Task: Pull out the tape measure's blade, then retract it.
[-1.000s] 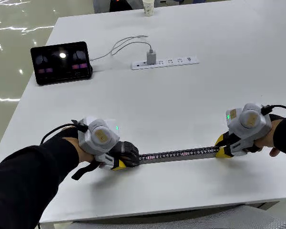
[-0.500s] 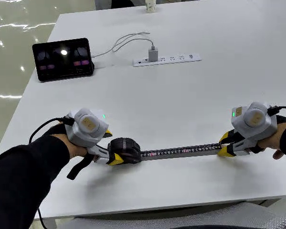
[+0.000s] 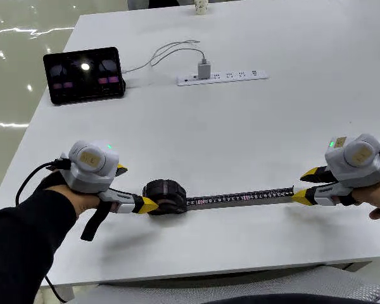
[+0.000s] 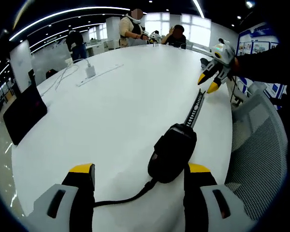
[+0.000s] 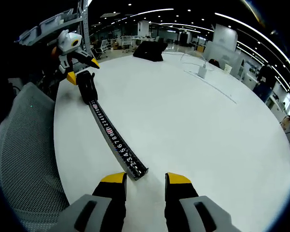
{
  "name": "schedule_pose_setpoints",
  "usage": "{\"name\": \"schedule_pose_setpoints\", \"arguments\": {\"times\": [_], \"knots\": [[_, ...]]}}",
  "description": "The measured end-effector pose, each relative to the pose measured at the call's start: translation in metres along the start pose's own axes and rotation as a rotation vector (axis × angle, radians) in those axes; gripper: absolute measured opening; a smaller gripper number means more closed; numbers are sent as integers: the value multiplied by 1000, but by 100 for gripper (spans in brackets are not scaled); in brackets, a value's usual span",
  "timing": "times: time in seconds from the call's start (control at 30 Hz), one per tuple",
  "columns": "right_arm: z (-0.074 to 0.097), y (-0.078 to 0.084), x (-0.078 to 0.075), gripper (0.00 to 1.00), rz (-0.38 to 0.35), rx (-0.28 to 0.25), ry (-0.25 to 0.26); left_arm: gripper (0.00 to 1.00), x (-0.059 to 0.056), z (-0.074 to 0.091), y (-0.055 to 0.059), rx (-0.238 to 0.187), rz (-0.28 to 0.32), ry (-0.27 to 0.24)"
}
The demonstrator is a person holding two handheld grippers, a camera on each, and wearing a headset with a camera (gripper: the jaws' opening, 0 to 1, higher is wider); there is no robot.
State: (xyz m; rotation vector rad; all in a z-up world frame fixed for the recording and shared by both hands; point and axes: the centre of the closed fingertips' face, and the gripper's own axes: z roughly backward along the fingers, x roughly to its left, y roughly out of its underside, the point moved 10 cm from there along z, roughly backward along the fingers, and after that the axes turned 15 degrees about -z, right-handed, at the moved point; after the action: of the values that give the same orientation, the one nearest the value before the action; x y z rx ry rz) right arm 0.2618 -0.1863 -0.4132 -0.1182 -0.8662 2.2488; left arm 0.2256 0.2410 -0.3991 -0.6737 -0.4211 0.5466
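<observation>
Near the table's [image 3: 253, 139] front edge the tape measure [image 3: 165, 196] lies with its blade [image 3: 240, 198] stretching rightward, the tablet [image 3: 83, 74] far behind by the left edge, the power strip [image 3: 222, 78] right of it

Low in view, left gripper [image 4: 140, 170], yellow-tipped jaws spread wide. Between them, close against the jaw at the view's right, black tape measure [image 4: 173, 152] on white table [image 4: 111, 116], with black cord [image 4: 121, 199] trailing from it toward the other jaw. Blade [image 4: 195, 104] drawn out, reaching away to right gripper [image 4: 209, 82]. Off to the left: tablet [image 4: 23, 115], power strip [image 4: 97, 75] with charger [image 4: 90, 71]. Mesh chair [image 4: 256, 145] at right.
</observation>
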Motion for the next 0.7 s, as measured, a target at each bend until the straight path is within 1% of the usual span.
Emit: {"name": "schedule_pose_setpoints", "arguments": {"times": [0.07, 0.13, 0.2, 0.23, 0.33, 0.37, 0.4, 0.47, 0.53, 0.63, 0.7], "knots": [[4, 2, 1, 30, -38, -47, 13, 72, -3, 4, 5, -25, 64, -27], [7, 6, 3, 31, -60, -54, 11, 70, -5, 7, 13, -43, 109, -41], [10, 9, 6, 33, -64, -68, 24, 71, -6, 11, 20, -52, 144, -62], [11, 9, 8, 34, -67, -75, 24, 71, -6, 13, 23, -43, 149, -71], [17, 11, 12, 36, -72, -96, 35, 70, -6, 21, 28, -67, 190, -104], [19, 12, 13, 38, -74, -107, 38, 70, -6, 24, 30, -72, 200, -110], [21, 13, 14, 39, -81, -130, 37, 70, -6, 27, 32, -75, 205, -122], [24, 17, 14, 44, -88, -146, 54, 72, -7, 34, 35, -82, 218, -152], [27, 21, 14, 45, -93, -161, 68, 73, -8, 41, 38, -92, 233, -169], [32, 26, 15, 47, -110, -186, 84, 77, -10, 49, 42, -105, 237, -203], [35, 31, 16, 49, -111, -193, 102, 78, -11, 54, 45, -110, 238, -215]]}}
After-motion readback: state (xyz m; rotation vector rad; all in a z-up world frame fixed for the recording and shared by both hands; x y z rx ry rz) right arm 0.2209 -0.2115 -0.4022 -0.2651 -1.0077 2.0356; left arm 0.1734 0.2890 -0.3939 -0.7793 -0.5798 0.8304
